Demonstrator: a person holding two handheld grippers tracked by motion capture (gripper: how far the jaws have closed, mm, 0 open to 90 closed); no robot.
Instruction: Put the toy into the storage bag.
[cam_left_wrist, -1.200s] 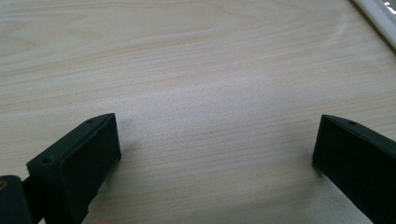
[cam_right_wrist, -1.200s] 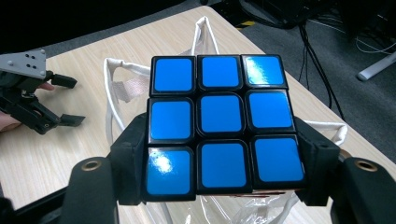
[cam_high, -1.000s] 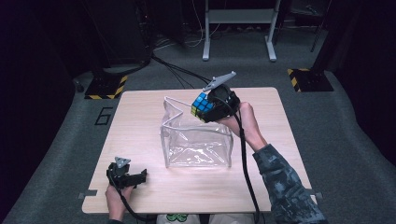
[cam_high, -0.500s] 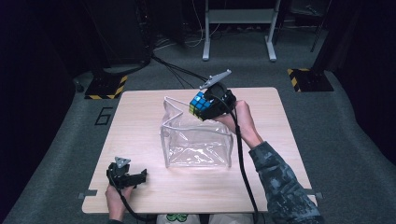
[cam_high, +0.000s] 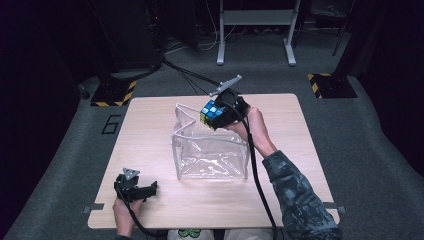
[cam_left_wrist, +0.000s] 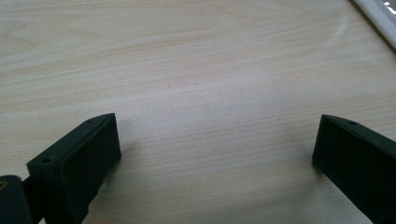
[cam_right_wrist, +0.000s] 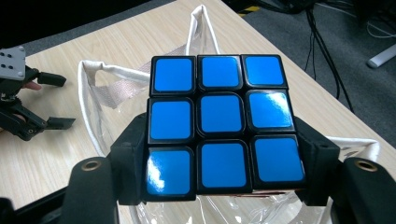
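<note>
Nearest the person, the left hand-held gripper (cam_high: 150, 190) rests on the worktop (cam_high: 150, 125), jaws spread wide with bare wood between them; the clear bag (cam_high: 212, 152) stands just beyond and to its right. Farther off, the right hand-held gripper (cam_right_wrist: 219, 186) clamps the puzzle cube (cam_right_wrist: 218, 123) by two opposite sides, blue face toward its camera, held over the far rim of the bag's open mouth. The step in hand looks like bagging the cube. The next move likely calls for lowering it inside the white-edged opening below the jaws, then letting go.
</note>
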